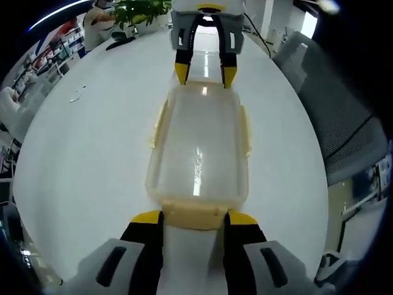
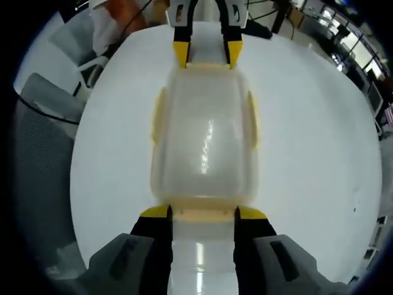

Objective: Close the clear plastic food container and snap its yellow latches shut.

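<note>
Lid's on the clear container (image 1: 198, 153). Left gripper (image 1: 195, 216) and right gripper (image 2: 203, 212) each straddle an end latch (image 2: 204, 214), jaws spread wide. Side latches look unsnapped.

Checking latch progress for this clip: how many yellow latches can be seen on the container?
4. On the container: near end latch between the right gripper tips, far end latch at the left gripper, and side latches and.
</note>
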Tool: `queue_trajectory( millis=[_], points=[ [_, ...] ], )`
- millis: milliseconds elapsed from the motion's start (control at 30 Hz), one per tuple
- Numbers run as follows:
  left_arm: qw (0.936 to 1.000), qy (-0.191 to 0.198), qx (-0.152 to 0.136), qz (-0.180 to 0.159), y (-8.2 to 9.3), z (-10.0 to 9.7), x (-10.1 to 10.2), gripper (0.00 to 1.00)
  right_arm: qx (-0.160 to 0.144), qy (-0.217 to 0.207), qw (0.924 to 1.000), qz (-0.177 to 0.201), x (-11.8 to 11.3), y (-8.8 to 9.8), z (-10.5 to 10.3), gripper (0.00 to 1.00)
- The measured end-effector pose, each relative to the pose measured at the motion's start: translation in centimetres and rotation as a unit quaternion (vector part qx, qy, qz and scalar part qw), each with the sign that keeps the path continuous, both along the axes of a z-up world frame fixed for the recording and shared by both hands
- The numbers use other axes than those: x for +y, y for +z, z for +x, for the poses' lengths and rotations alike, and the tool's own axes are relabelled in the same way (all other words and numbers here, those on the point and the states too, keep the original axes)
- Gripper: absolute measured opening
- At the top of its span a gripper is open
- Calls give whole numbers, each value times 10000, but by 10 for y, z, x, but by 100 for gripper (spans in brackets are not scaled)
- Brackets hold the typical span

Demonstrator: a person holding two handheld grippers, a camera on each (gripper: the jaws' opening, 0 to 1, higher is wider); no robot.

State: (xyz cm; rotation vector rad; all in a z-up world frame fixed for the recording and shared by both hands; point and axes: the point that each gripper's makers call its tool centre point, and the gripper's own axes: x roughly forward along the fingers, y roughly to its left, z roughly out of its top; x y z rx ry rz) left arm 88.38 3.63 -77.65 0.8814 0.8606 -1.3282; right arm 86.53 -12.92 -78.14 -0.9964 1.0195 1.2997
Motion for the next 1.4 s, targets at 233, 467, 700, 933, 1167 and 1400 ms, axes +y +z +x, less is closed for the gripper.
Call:
queue_trajectory(
  millis=[233,467,700,933,1167,1400],
  points=[
    [9999,80,-17,66,8,-5,2,32,-44,47,9999,127,3,8,-3,35],
    [9999,100,-107,86,23,-12,3,31,-96,61,9996,274,3,24,-10,35],
    [9997,116,-182,67,36,-16,-5,31,-131,80,9993,333,-4,37,-14,35],
    [9996,122,-242,73,46,-18,-11,31,-177,70,9990,396,-10,47,-16,35],
    [9995,175,-260,93,60,-21,-16,31,-204,56,9986,488,-15,59,-18,35],
    [9992,149,-351,90,74,-22,-23,31,-226,26,9982,553,-22,69,-19,35]
  ],
)
